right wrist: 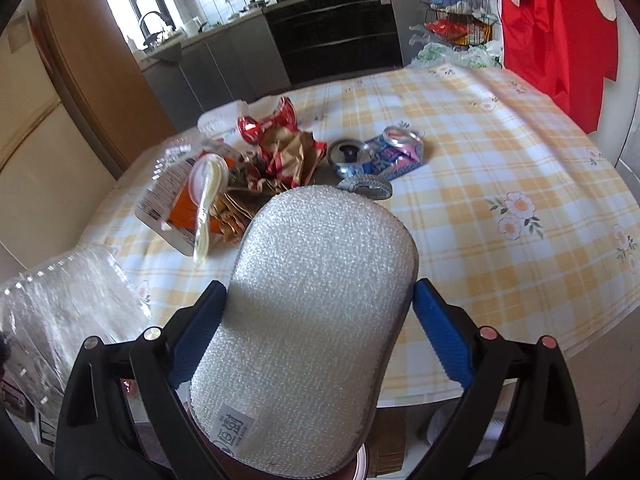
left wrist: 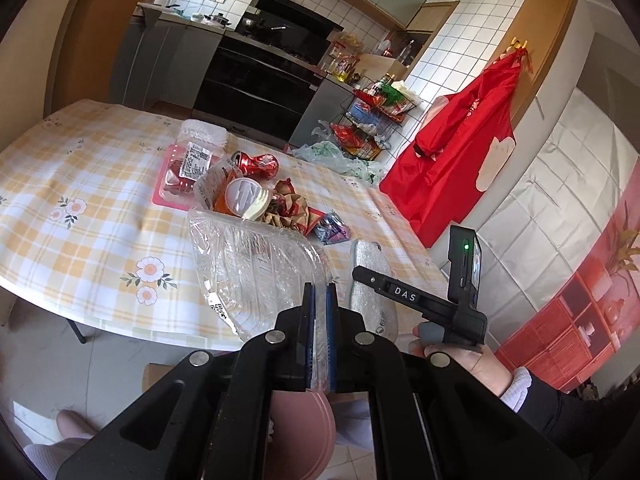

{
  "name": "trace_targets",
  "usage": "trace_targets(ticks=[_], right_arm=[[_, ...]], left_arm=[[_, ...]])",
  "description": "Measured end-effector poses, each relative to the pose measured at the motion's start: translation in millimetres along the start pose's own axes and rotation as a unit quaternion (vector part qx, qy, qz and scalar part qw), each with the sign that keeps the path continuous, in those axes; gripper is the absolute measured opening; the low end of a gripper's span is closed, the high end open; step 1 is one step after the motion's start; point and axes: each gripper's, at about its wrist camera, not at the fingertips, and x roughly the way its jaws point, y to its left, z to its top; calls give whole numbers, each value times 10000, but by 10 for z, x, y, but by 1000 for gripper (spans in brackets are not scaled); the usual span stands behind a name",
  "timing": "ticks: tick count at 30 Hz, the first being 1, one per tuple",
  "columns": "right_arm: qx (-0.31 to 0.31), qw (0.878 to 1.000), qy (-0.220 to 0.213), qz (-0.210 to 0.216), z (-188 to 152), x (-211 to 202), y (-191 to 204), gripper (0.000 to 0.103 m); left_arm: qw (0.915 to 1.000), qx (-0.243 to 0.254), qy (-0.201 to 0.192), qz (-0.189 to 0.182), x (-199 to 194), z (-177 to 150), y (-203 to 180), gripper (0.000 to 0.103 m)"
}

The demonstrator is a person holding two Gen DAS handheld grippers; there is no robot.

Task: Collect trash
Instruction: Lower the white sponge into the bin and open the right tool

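Left gripper [left wrist: 320, 308]: jaws nearly shut, pinching clear plastic tray [left wrist: 256, 272] at table [left wrist: 60, 216] edge. Trash pile mid-table: crushed red can [left wrist: 258, 164], brown wrappers [right wrist: 288, 156], blue can [right wrist: 384, 156]. Right gripper [right wrist: 320, 316]: spread wide, clamping silver scrub pad [right wrist: 312, 320], probably firmly. Advice: keep pad flat, sweep pile toward tray, hold tray steady.

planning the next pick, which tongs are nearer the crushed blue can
Right. The right tongs hold a silver scrubbing pad whose far end nearly reaches the crushed blue can. The left tongs sit at the table's near edge, clamped on a clear plastic container, farther off.
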Motion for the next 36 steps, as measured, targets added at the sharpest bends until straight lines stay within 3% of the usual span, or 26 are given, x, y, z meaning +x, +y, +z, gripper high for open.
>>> trace_targets(ticks=[5,12,26,28,30,32,36], right_arm=[[-39,9995,-280,127,43,-282,24,92],[-4,9984,-498,251,86,-493,1,92],[55,9984,-494,268,-21,-565,-82,92],[57,9984,-490,258,-27,-566,-94,92],[48,9985,-479,254,-38,-567,-89,92],[12,9986,-459,247,-51,-562,-80,92],[-110,9990,-372,235,-127,-545,-13,92]], left_arm=[[9967,-638,404,-292,-46,-63,32,5],[9783,-1500,1287,-618,142,-308,156,5],[9585,-1849,2105,-523,693,-611,267,7],[9565,-1914,2132,-549,756,-634,313,30],[9572,-1876,2125,-582,790,-637,356,43],[9629,-1772,2013,-312,764,-599,402,47],[9750,-1536,1582,284,595,-484,486,69]])
